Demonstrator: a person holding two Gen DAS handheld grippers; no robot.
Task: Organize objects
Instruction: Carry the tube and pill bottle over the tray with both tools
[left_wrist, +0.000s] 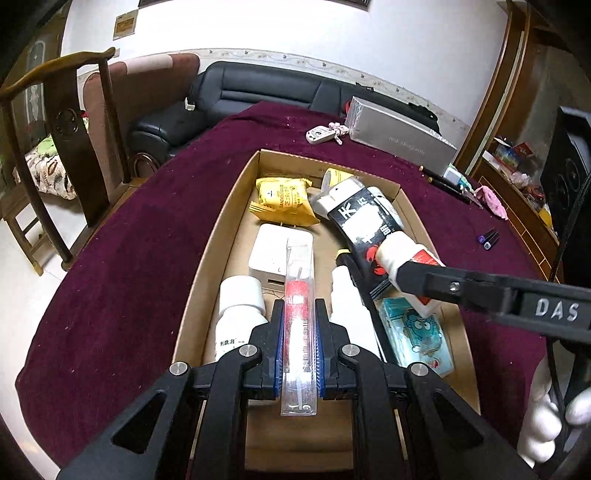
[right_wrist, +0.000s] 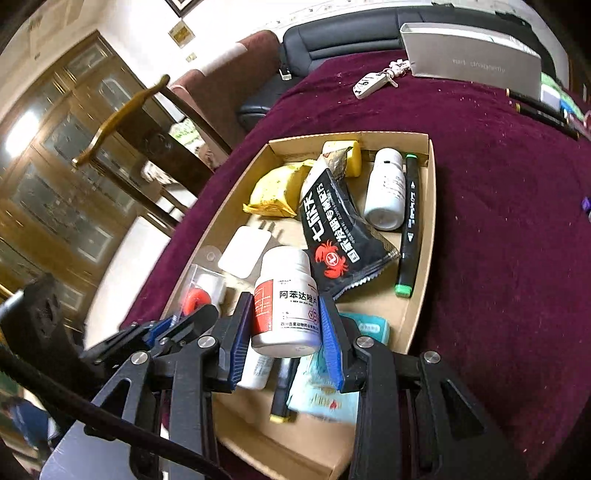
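A shallow cardboard box (left_wrist: 207, 258) (right_wrist: 424, 236) lies on the maroon tablecloth. My left gripper (left_wrist: 299, 314) is shut on a clear plastic tube with a red and white item inside (left_wrist: 299, 310), held over the box. My right gripper (right_wrist: 286, 314) is shut on a white pill bottle with a red and white label (right_wrist: 286, 302), also over the box; it shows in the left wrist view (left_wrist: 410, 273). In the box lie a yellow packet (left_wrist: 282, 199), a black pouch with a red crab (right_wrist: 340, 229), a white adapter (left_wrist: 273, 254), white bottles (right_wrist: 386, 188), a green-tipped marker (right_wrist: 410, 225) and a teal tissue pack (left_wrist: 417, 336).
A silver box (left_wrist: 399, 136), a key fob (left_wrist: 321, 134), pens (left_wrist: 443, 182) and purple caps (left_wrist: 487, 238) lie on the cloth beyond the box. A wooden chair (left_wrist: 70, 147) and a black sofa (left_wrist: 236, 96) stand past the table edge.
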